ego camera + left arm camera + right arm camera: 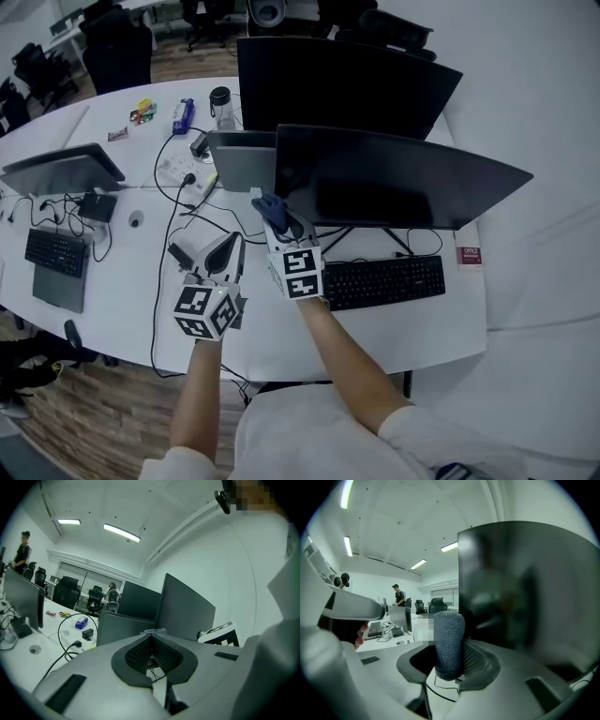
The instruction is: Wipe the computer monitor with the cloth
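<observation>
Cloth (274, 211) parked at the monitor's (394, 178) corner

Right gripper (286, 227) has its fingers clamped on the blue cloth, which sits around 8 o'clock of the near monitor, right by the lower edge. Honestly can't tell if it's actually touching the screen. Left gripper (223, 255) hovers at 8 o'clock from the right one, over the white counter (422, 323), with its fingers pinched together on nothing. Black keyboard (384, 279) lies at 3 o'clock of the right gripper.
</observation>
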Available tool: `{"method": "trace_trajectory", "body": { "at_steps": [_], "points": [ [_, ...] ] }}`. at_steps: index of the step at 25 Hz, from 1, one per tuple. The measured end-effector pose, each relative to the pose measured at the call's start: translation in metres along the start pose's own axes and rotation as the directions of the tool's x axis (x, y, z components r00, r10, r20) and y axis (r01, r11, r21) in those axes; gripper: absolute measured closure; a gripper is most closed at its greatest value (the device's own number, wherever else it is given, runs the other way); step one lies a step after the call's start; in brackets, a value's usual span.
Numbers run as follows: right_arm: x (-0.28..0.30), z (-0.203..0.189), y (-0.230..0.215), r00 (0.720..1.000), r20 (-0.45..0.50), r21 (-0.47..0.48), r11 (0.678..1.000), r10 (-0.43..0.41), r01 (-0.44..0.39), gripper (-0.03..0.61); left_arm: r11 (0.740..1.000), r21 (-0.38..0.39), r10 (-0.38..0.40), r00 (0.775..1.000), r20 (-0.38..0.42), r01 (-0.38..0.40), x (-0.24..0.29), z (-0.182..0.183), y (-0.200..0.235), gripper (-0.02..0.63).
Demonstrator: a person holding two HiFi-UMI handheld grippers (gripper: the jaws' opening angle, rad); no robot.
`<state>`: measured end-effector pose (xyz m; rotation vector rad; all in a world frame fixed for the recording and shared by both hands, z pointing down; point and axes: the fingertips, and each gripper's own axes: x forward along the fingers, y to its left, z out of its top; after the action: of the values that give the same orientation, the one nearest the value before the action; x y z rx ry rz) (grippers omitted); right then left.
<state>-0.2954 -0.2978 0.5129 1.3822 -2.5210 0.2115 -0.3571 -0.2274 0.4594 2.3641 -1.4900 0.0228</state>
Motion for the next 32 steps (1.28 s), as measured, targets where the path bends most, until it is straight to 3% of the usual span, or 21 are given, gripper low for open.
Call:
{"method": "trace_trajectory", "body": {
  "at_steps": [8, 14, 17, 20, 25, 32],
  "points": [
    [0.013, -0.052, 0.002, 0.993, -0.120, -0.109, 0.994, -0.001, -0.013, 0.443, 1.000, -0.019, 0.000, 0.999, -0.041, -0.001, 0.003, -0.026, 0.001, 0.603],
    [0.023, -0.087, 0.005, 0.982, -0.187, -0.102, 0.994, 0.007, -0.027, 0.443, 1.000, -0.026, 0.005, 0.998, -0.063, -0.007, 0.003, -0.043, 0.004, 0.603],
    [0.026, -0.100, 0.004, 0.976, -0.217, -0.147, 0.988, 0.015, -0.048, 0.443, 0.999, -0.040, 0.008, 0.997, -0.075, -0.011, 0.003, -0.051, 0.005, 0.602],
    [0.028, -0.108, 0.005, 0.971, -0.237, -0.243, 0.967, 0.015, -0.074, 0.443, 0.999, -0.047, 0.011, 0.997, -0.082, -0.014, 0.004, -0.057, 0.005, 0.602],
    [0.031, -0.121, 0.009, 0.960, -0.279, -0.424, 0.895, 0.011, -0.134, 0.443, 0.998, -0.058, 0.012, 0.995, -0.095, -0.018, 0.006, -0.067, 0.003, 0.602],
    [0.027, -0.139, -0.004, 0.948, -0.317, -0.462, 0.875, -0.013, -0.143, 0.443, 0.998, -0.055, 0.019, 0.994, -0.107, -0.025, 0.009, -0.072, 0.000, 0.603]
  ]
}}
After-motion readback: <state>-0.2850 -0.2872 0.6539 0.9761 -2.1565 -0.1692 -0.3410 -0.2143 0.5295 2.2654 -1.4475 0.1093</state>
